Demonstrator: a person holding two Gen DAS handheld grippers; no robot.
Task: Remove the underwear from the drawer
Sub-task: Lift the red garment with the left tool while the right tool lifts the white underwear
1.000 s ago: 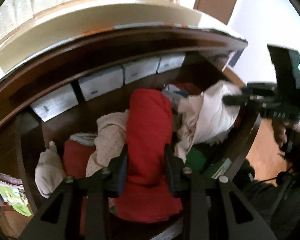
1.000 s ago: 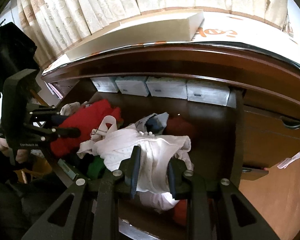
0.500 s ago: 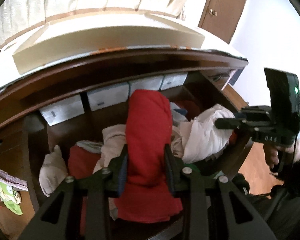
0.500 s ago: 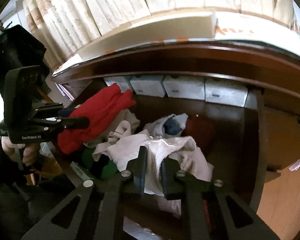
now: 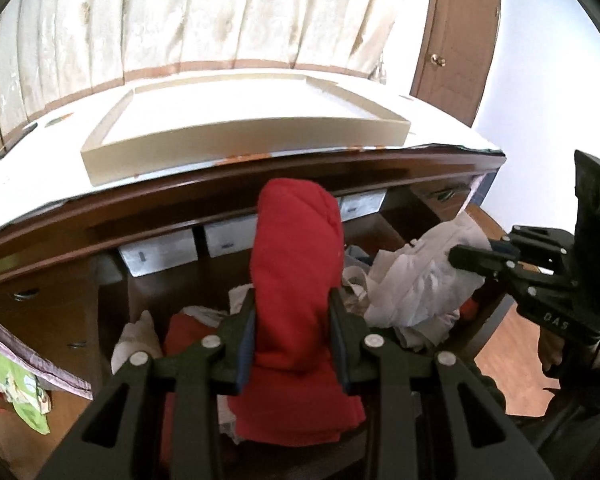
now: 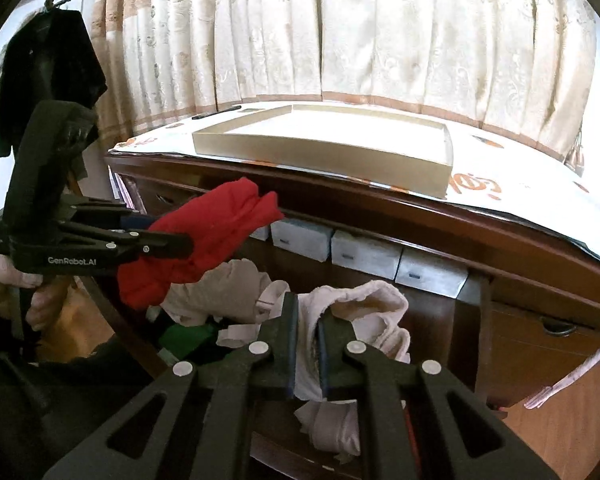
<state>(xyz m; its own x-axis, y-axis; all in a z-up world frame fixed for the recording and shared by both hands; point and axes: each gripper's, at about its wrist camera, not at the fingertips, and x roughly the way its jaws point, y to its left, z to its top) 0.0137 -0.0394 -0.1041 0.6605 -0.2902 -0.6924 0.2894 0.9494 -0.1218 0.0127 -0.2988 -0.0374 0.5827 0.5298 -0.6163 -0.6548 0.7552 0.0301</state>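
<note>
Red underwear (image 5: 296, 280) is clamped in the left tongs (image 5: 292, 332), raised above the open drawer (image 5: 496, 308) with its top in front of the dresser edge. Pale pink underwear (image 6: 364, 316) is pinched in the right tongs (image 6: 308, 340), just above the heap of clothes (image 6: 216, 296) in the drawer.

I count two grippers, my left gripper (image 5: 292, 332) and my right gripper (image 6: 307, 334), each with two fingers and one garment between them: one red underwear (image 5: 298, 264), one pale pink underwear (image 6: 364, 308). One open drawer (image 6: 480, 320). Four grey boxes (image 6: 364, 254) along its back. One shallow cream tray (image 6: 328, 148) on top. One green garment (image 6: 188, 338) below.
</note>
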